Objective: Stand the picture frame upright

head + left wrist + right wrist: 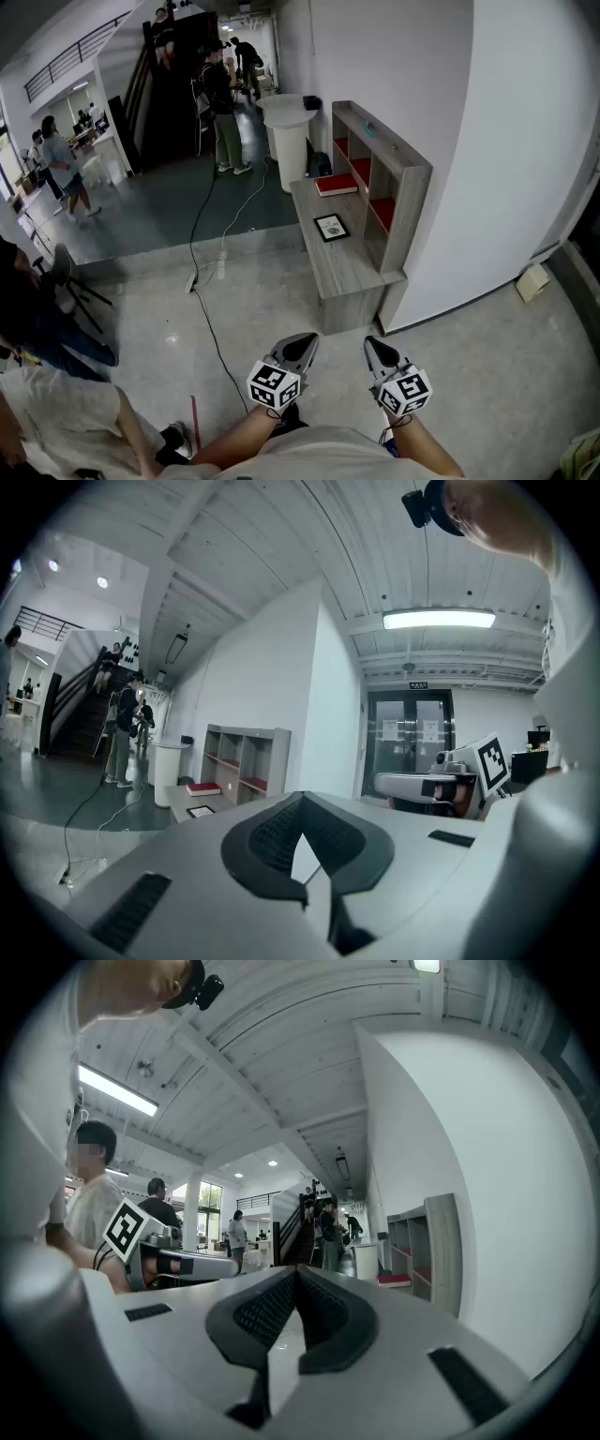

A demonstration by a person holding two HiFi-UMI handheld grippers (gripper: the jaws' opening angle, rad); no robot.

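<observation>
Black picture frame (331, 227) flat on bench (347, 272), well ahead of left gripper (307, 342), right gripper (373, 345); both jaws pressed together, empty.

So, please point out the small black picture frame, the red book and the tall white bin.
small black picture frame (331, 227), head view, its middle
red book (336, 186), head view, its cover
tall white bin (291, 155), head view, its side wall

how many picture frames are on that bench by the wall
1. The picture frame lies flat on the grey bench, beside the cubby shelf, nearer the camera than the red book. Others may be hidden inside the shelf.
</observation>
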